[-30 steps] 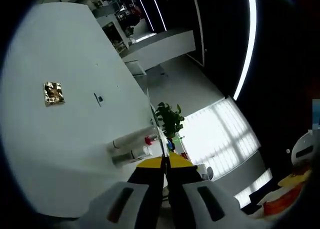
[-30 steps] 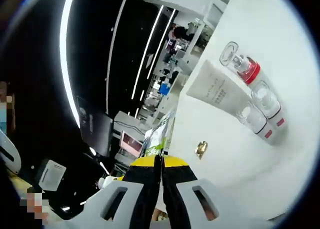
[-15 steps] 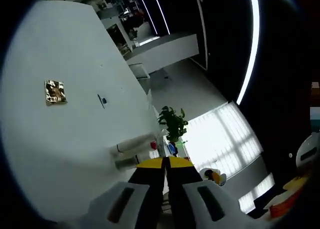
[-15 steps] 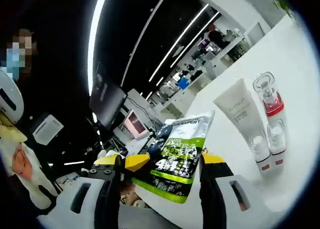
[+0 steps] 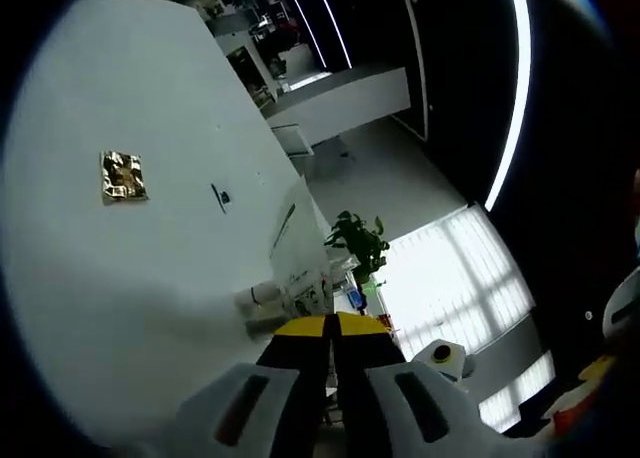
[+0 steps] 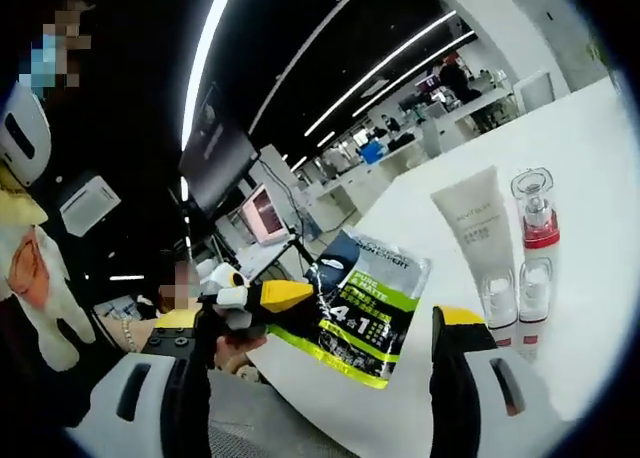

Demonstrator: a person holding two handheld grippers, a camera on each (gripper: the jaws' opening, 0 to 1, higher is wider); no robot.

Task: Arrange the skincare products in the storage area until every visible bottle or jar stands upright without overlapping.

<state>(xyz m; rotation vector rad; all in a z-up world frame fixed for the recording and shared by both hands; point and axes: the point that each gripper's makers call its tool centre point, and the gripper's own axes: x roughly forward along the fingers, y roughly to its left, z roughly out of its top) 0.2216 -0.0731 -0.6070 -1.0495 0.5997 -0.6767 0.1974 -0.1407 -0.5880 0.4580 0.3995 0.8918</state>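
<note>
— On the white table (image 6: 470,398), what have you got?

— In my right gripper view, a cream tube (image 6: 474,221) stands on its clear cap, and touching its side a red-collared bottle (image 6: 534,240) stands stacked above another clear cap. Just beside them lies a green-and-black pouch (image 6: 368,310), flat, one corner over the table edge. My right gripper (image 6: 372,313) has its jaws wide apart, one each side of the pouch, nothing held.

— And the left?

— My left gripper (image 5: 330,330) has its jaws together, and I can't see anything pinched between them. Past its tips I make out pale tubes (image 5: 268,296) and a white carton (image 5: 308,283), too blurred to sort, and well apart a gold foil square (image 5: 124,175).

— How will the pouch handle?

— Light and floppy, I'd judge, with a slick film skin. It will sag if I pinch one corner, so I'd take it across the stiffer sealed top edge. The tube looks soft-walled and tippy on that cap; I'd grip it low. The bottle seems rigid, maybe glass, so gently at the collar.
</note>
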